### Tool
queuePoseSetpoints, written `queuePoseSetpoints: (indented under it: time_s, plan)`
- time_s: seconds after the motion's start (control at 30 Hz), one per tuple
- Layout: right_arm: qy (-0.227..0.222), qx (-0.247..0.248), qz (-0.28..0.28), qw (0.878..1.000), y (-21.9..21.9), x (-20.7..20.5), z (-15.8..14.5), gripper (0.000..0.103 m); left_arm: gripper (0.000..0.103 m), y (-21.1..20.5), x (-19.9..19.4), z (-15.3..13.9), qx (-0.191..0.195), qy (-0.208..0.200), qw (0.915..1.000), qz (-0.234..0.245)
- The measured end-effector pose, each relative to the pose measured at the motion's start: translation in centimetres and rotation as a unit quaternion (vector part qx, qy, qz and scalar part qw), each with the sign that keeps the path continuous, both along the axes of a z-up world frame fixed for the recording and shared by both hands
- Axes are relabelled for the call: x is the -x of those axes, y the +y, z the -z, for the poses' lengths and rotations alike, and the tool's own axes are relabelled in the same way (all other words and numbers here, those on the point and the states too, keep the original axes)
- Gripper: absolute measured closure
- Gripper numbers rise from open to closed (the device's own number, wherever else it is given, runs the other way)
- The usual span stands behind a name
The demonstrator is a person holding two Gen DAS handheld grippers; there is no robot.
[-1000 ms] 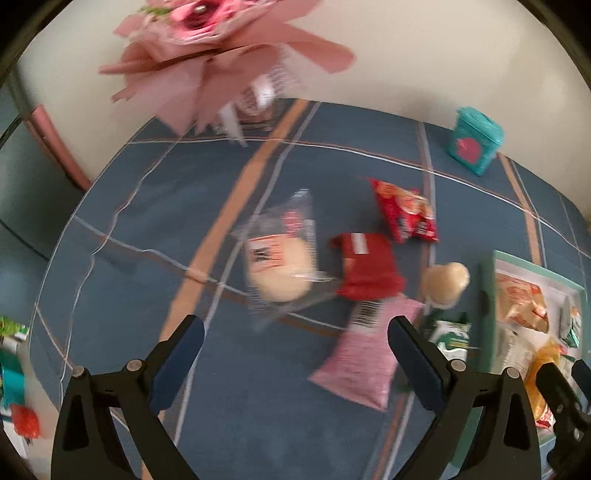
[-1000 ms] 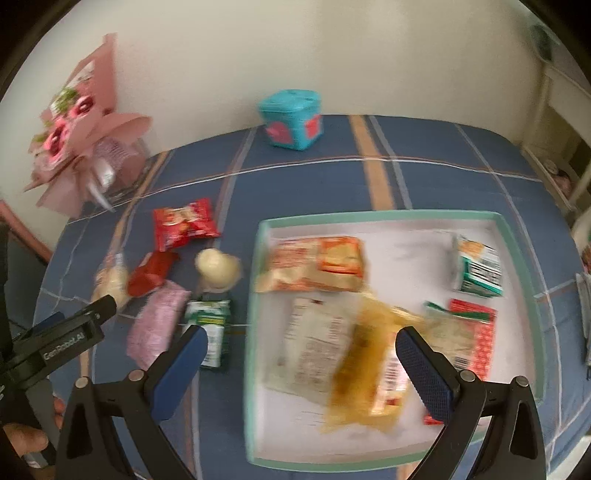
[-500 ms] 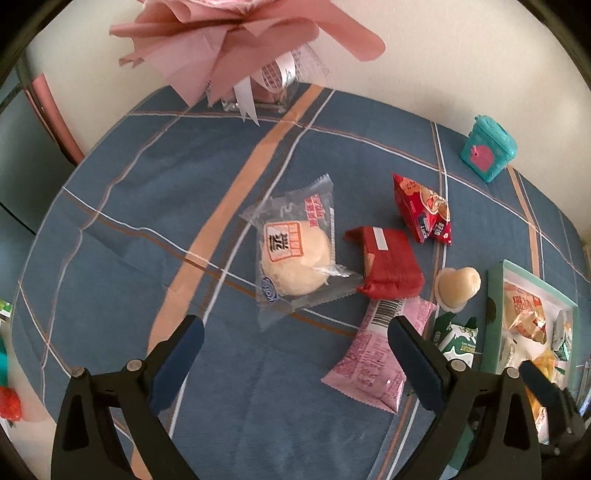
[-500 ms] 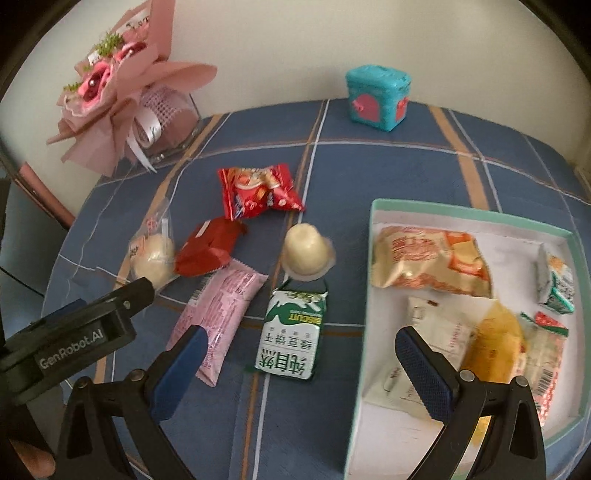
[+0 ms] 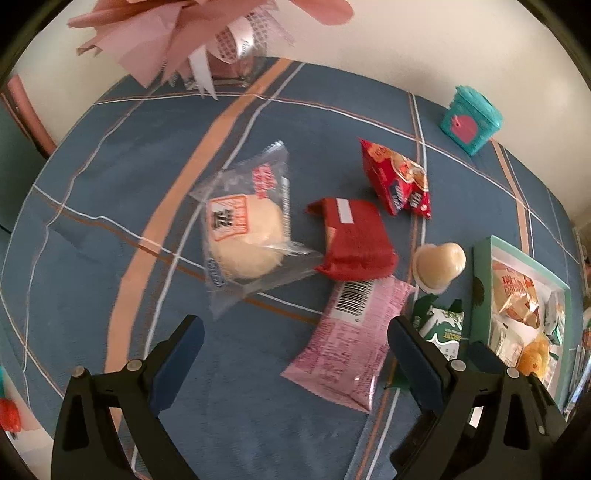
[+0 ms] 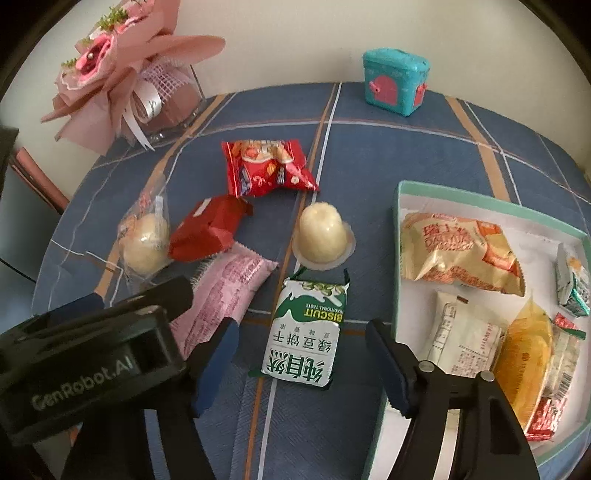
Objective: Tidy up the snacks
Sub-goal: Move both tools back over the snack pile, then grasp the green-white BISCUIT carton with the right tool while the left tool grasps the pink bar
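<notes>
Loose snacks lie on the blue plaid cloth: a clear-wrapped bun (image 5: pixel 245 236) (image 6: pixel 144 245), a dark red packet (image 5: pixel 352 240) (image 6: pixel 207 229), a red printed bag (image 5: pixel 397 177) (image 6: pixel 266 168), a pink packet (image 5: pixel 351 339) (image 6: pixel 225 291), a jelly cup (image 5: pixel 439 264) (image 6: pixel 323 236) and a green biscuit pack (image 6: pixel 304 336) (image 5: pixel 441 328). A teal-rimmed tray (image 6: pixel 397 236) (image 5: pixel 480 288) on the right holds several snacks. My left gripper (image 5: pixel 295 354) is open and empty, just short of the bun and pink packet. My right gripper (image 6: pixel 301 365) is open and empty, straddling the biscuit pack's near end.
A pink bouquet in a glass vase (image 6: pixel 122 77) (image 5: pixel 207 33) stands at the back left by the wall. A small teal box (image 6: pixel 395 81) (image 5: pixel 471 123) stands at the back. The left gripper's body (image 6: pixel 85 362) crowds the right wrist view's lower left.
Both grippers have moved forward and lower toward the loose snacks. The right one swung left from over the tray to the biscuit pack. Both stay open.
</notes>
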State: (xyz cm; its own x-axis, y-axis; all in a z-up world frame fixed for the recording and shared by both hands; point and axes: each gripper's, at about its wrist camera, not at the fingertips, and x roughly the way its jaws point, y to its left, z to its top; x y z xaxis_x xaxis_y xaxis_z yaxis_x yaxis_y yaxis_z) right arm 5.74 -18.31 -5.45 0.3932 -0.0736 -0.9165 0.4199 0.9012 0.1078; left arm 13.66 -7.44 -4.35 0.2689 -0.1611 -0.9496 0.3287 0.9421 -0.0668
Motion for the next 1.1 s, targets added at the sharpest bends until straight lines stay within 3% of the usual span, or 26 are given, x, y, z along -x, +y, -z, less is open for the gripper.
queuePoseSetpoints:
  time_s: [0.17,0.47,0.87,1.1]
  plan:
    - [0.010,-0.001,0.002,1.000,-0.1,0.0,0.9,0.041,0.003,-0.8,0.0,0.8,-0.003,0.007,0.9999,0.012]
    - [0.023,-0.001,-0.003,1.000,0.0,0.1,1.9,0.044,0.003,-2.2,-0.6,2.8,-0.012,0.033,0.9990,0.026]
    - [0.026,0.009,-0.004,1.000,0.2,-0.6,2.3,0.045,0.003,-0.2,-2.4,3.6,-0.003,0.045,0.9989,-0.013]
    - [0.028,0.014,-0.008,0.999,0.5,-1.1,2.5,0.047,0.003,-0.8,-2.2,3.2,0.004,0.023,0.9997,0.004]
